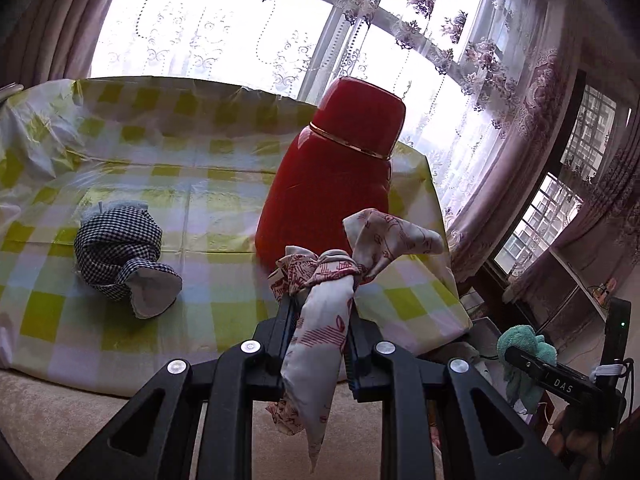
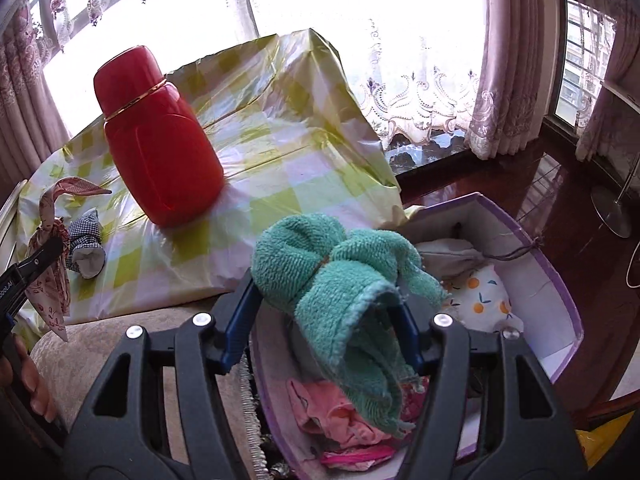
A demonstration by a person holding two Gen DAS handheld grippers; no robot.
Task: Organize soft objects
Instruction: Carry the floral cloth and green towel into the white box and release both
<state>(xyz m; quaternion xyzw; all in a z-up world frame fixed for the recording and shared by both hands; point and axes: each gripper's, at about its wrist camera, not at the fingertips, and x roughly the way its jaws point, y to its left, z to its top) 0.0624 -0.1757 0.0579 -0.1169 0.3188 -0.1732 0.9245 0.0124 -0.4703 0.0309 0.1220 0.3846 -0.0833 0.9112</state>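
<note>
While our left tool (image 1: 320, 280) pinches the knotted red-print cloth (image 1: 320, 328) above the checked tabletop (image 1: 200, 184), our right tool (image 2: 320, 308) grips the green towel (image 2: 340, 280) over the purple box (image 2: 560, 280); curtained windows (image 1: 224, 32) stand beyond.

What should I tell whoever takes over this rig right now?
Left gripper: shut on the knotted red-print scarf, above the table's near edge.
Right gripper: shut on the green towel, over the purple box.
Done: pink cloth and orange-print cloth lie in the box.
Left: drop the towel, box the scarf, then the checked cloth on the tablecloth beside the red flask.
</note>
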